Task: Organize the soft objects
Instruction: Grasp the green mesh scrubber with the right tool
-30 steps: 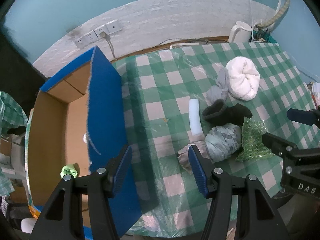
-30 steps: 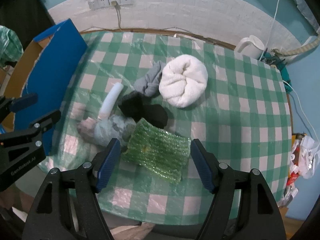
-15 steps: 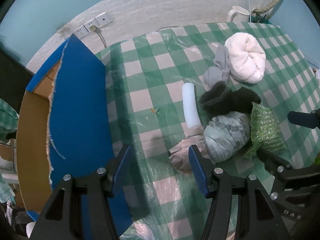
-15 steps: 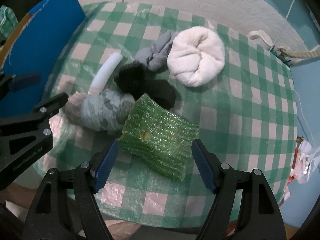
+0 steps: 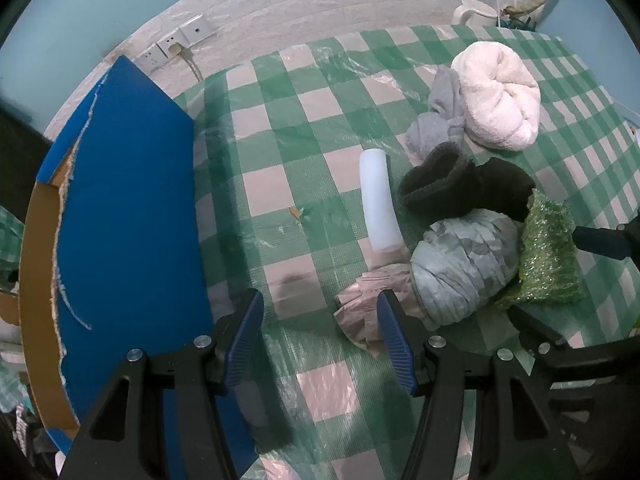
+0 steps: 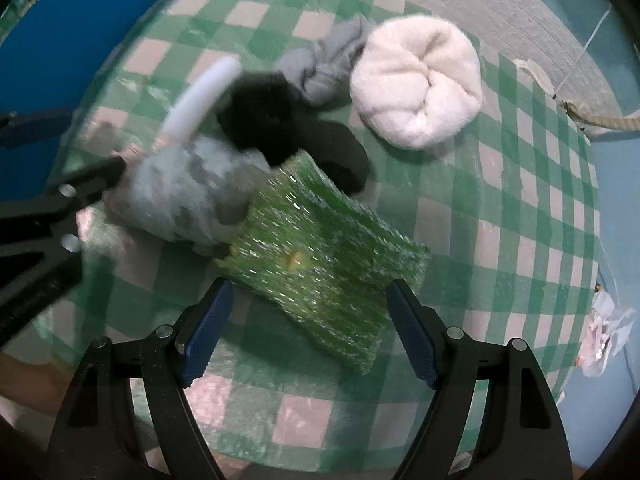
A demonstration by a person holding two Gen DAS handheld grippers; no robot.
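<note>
Both grippers have come closer to the pile since a second ago; the sponge (image 6: 320, 256) now fills more of the right wrist view, and the box (image 5: 120, 216) has slid to the left edge of the left wrist view. The right gripper (image 6: 308, 332) hovers with jaws spread, the near edge of the sponge between its fingertips, nothing pinched; the left gripper (image 5: 320, 340) also has jaws spread, its right finger just beside the paper bundle (image 5: 460, 264). The pile sits on the checked cloth (image 5: 280, 160): foam tube (image 5: 378, 204), black sock (image 5: 452, 188), grey sock (image 5: 440, 120) and white towel (image 5: 500, 96) farther off. Only the left view shows the wall sockets (image 5: 176, 42) and the kettle (image 5: 474, 10); only the right view shows crumpled wrappers (image 6: 604, 332) at the right edge.
</note>
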